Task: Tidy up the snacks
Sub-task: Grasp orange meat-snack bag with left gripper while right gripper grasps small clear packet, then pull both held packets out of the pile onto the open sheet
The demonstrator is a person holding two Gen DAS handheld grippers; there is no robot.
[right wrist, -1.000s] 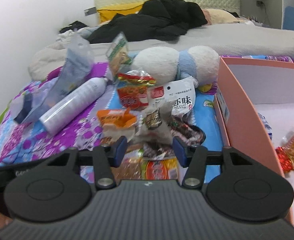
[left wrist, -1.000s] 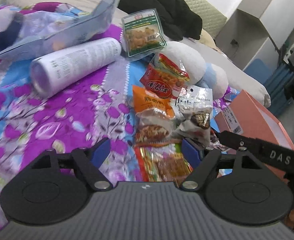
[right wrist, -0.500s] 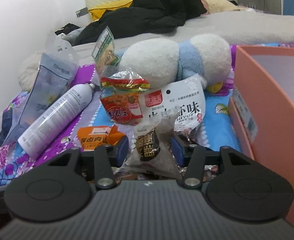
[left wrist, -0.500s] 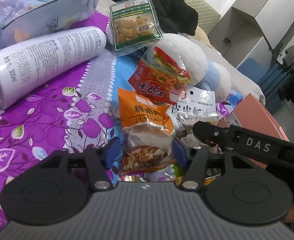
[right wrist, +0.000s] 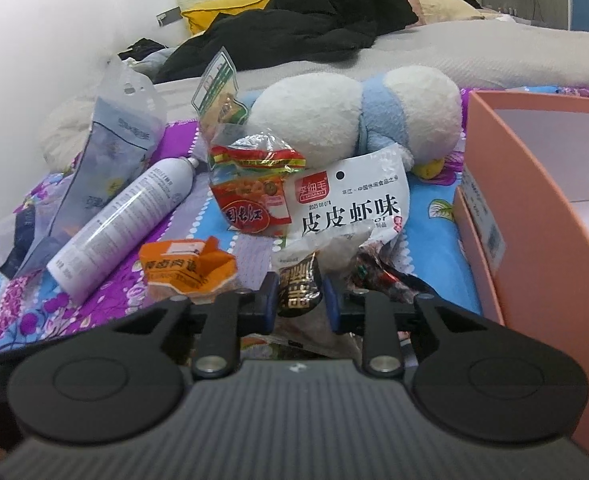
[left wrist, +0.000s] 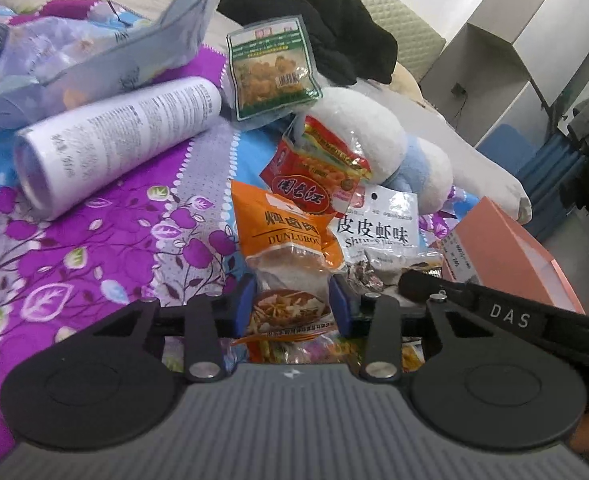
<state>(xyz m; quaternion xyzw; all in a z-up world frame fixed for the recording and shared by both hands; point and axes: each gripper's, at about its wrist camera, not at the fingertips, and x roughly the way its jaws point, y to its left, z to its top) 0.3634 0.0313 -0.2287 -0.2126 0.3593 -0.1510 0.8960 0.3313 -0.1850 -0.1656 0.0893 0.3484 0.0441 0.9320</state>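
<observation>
Left wrist: left gripper [left wrist: 292, 306] clamps orange snack pack [left wrist: 284, 236]; right gripper [right wrist: 298, 300] apparently pinches dark pkt [right wrist: 297, 290].

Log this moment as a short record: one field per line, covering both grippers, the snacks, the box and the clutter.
left gripper: closed around the orange packet
right gripper: closed around the clear packet with a dark label
loose snacks: red packet, white shrimp-flavour packet, green packet
box: orange box, open, to the right
clutter: white spray bottle, plush toy, black clothing
surface: floral bedspread
</observation>
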